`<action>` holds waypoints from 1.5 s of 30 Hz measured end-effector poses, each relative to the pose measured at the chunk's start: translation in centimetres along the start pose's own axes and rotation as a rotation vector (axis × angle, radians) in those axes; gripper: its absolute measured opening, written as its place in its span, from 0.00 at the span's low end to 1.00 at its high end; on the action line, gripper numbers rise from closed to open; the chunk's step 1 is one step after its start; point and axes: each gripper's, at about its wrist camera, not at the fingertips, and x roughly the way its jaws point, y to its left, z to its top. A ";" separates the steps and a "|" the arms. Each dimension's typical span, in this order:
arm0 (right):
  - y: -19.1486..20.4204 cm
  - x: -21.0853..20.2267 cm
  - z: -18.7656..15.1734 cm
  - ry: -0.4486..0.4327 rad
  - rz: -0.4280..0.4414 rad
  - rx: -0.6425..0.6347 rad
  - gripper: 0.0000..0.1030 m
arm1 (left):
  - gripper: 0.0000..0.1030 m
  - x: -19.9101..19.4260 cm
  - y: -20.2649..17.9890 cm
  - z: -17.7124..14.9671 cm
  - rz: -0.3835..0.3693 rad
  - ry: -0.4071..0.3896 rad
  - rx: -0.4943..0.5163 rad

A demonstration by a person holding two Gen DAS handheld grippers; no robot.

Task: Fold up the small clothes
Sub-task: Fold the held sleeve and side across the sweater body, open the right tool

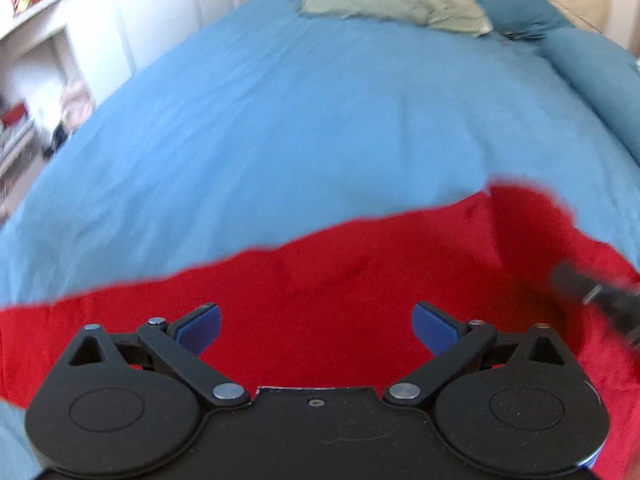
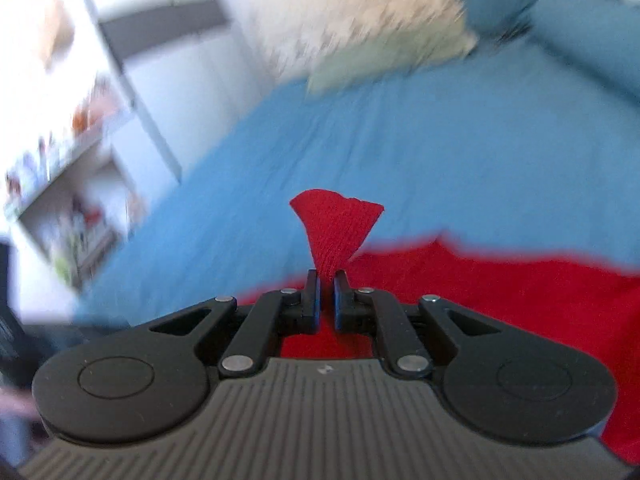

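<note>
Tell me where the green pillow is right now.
The green pillow lies at the far end of the blue bed cover, top centre in the left wrist view, just left of the teal pillow.

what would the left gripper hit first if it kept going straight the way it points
Probably the red cloth. The left gripper has its jaws open, and red fabric fills the view between and just ahead of them. Beyond its edge lies the blue bedcover. Depth is unclear, so it might pass just over the cloth.

Blue bed [image 1: 300,128]: red garment [image 1: 360,272], green cloth [image 1: 380,4], pillows [image 1: 592,80].
</note>
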 end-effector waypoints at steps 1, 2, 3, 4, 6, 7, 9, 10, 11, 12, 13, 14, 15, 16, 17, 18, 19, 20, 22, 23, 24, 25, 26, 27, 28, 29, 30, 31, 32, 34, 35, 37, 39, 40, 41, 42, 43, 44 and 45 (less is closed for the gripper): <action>0.7 1.2 -1.5 0.030 -0.001 -0.020 0.21 | 1.00 0.5 1.0 -0.4 -0.007 0.015 -0.013; 1.3 2.0 -2.7 0.052 -0.003 -0.035 0.21 | 1.00 0.8 1.7 -0.8 -0.016 0.030 -0.022; 1.8 2.5 -3.7 0.063 -0.007 -0.047 0.21 | 1.00 1.2 2.4 -1.2 -0.027 0.042 -0.029; 2.1 2.8 -4.3 0.067 -0.009 -0.062 0.21 | 1.00 1.3 2.6 -1.5 -0.036 0.049 -0.031; 2.0 3.0 -5.2 0.068 -0.012 -0.106 0.24 | 1.00 1.6 2.5 -1.8 -0.063 0.059 -0.034; 2.1 3.0 -5.6 0.070 -0.012 -0.130 0.25 | 1.00 1.6 2.5 -1.8 -0.079 0.062 -0.035; 2.5 3.5 -5.6 0.079 -0.016 -0.173 0.35 | 1.00 2.2 2.1 -1.5 -0.119 0.069 -0.037; 2.5 3.4 -5.6 0.086 -0.015 -0.192 0.50 | 0.99 2.0 1.8 -1.9 -0.138 0.070 -0.038; 2.5 3.1 -5.8 0.088 -0.023 -0.211 0.59 | 0.99 2.2 1.3 -1.8 -0.158 0.072 -0.040; 2.9 3.2 -5.0 0.081 -0.041 -0.231 0.72 | 0.99 2.4 0.9 -1.7 -0.179 0.073 -0.044; 2.7 2.5 -5.0 0.068 -0.056 -0.246 0.80 | 0.99 2.7 0.4 -1.5 -0.197 0.078 -0.047; 2.2 1.4 -5.1 0.056 -0.072 -0.257 0.83 | 0.99 2.8 -0.2 -1.5 -0.219 0.082 -0.049; 2.0 0.8 -5.1 0.053 -0.088 -0.264 0.87 | 0.98 2.8 -0.7 -1.6 -0.245 0.088 -0.051; 2.0 0.1 -4.7 0.052 -0.105 -0.269 0.88 | 0.95 2.9 -1.4 -1.8 -0.267 0.094 -0.052; 1.2 -1.2 -4.9 0.050 -0.132 -0.271 0.89 | 0.93 3.1 -1.9 -1.8 -0.281 0.102 -0.051; 0.7 -2.1 -4.7 0.048 -0.158 -0.268 0.91 | 0.88 3.4 -2.6 -1.8 -0.296 0.115 -0.049; -0.1 -3.1 -4.8 0.046 -0.186 -0.260 0.93 | 0.82 3.7 -3.3 -1.9 -0.310 0.130 -0.047; -1.1 -4.4 -5.1 0.043 -0.218 -0.251 0.94 | 0.79 3.8 -3.8 -2.2 -0.319 0.140 -0.047; -2.7 -6.5 -5.8 0.037 -0.282 -0.237 0.96 | 0.71 4.3 -4.8 -2.3 -0.328 0.151 -0.057; -3.4 -7.3 -6.1 0.035 -0.325 -0.231 0.97 | 0.69 4.5 -5.2 -2.4 -0.323 0.143 -0.061; -4.2 -8.0 -6.4 0.035 -0.367 -0.223 0.97 | 0.66 4.6 -5.6 -2.3 -0.311 0.130 -0.064; -5.0 -8.7 -6.9 0.036 -0.408 -0.211 0.97 | 0.59 4.9 -5.8 -2.2 -0.301 0.120 -0.068; -5.9 -9.1 -7.3 0.037 -0.455 -0.194 0.97 | 0.54 5.1 -6.0 -2.0 -0.292 0.111 -0.072; -6.8 -9.5 -7.7 0.039 -0.501 -0.173 0.97 | 0.44 5.4 -6.1 -1.8 -0.278 0.107 -0.081; -7.8 -9.6 -8.1 0.048 -0.562 -0.147 0.97 | 0.26 5.6 -6.0 -1.6 -0.270 0.108 -0.086; -8.4 -9.5 -8.3 0.057 -0.630 -0.129 0.97 | 0.17 6.0 -6.2 -1.3 -0.258 0.109 -0.089; -9.3 -9.3 -8.6 0.073 -0.696 -0.111 0.97 | 0.05 6.1 -6.1 -1.0 -0.254 0.105 -0.094; -10.3 -9.2 -8.8 0.094 -0.740 -0.090 0.97 | 0.05 6.2 -6.0 -0.7 -0.260 0.098 -0.105; -11.3 -9.0 -8.8 0.110 -0.758 -0.056 0.97 | 0.05 5.9 -5.7 -0.3 -0.269 0.079 -0.123; -12.8 -9.1 -8.7 0.104 -0.734 0.008 0.97 | 0.05 4.4 -5.1 0.2 -0.259 0.025 -0.123; -13.3 -9.3 -8.6 0.096 -0.725 0.026 0.97 | 0.05 3.4 -4.8 0.4 -0.245 -0.007 -0.117; -13.7 -9.0 -8.1 0.094 -0.727 0.026 0.97 | 0.05 1.7 -4.0 0.5 -0.193 -0.064 -0.108; -14.0 -8.9 -7.9 0.092 -0.734 0.020 0.96 | 0.05 0.7 -2.9 0.1 -0.150 -0.092 -0.120; -14.1 -9.0 -8.0 0.088 -0.737 0.012 0.96 | 0.05 0.5 -2.3 -0.4 -0.132 -0.094 -0.130; -14.4 -9.0 -7.9 0.088 -0.746 0.001 0.96 | 0.05 0.7 -1.8 -0.8 -0.121 -0.088 -0.137; -14.9 -9.1 -8.0 0.089 -0.766 -0.005 0.96 | 0.05 1.0 -1.4 -1.5 -0.111 -0.074 -0.146; -14.8 -8.9 -8.0 0.092 -0.780 -0.005 0.96 | 0.05 1.6 -1.0 -2.2 -0.105 -0.051 -0.157; -15.5 -9.1 -8.1 0.092 -0.783 0.008 0.96 | 0.05 2.1 -0.6 -2.9 -0.102 -0.033 -0.166; -16.2 -9.5 -8.2 0.086 -0.759 0.032 0.96 | 0.05 2.6 -0.4 -3.5 -0.099 -0.019 -0.169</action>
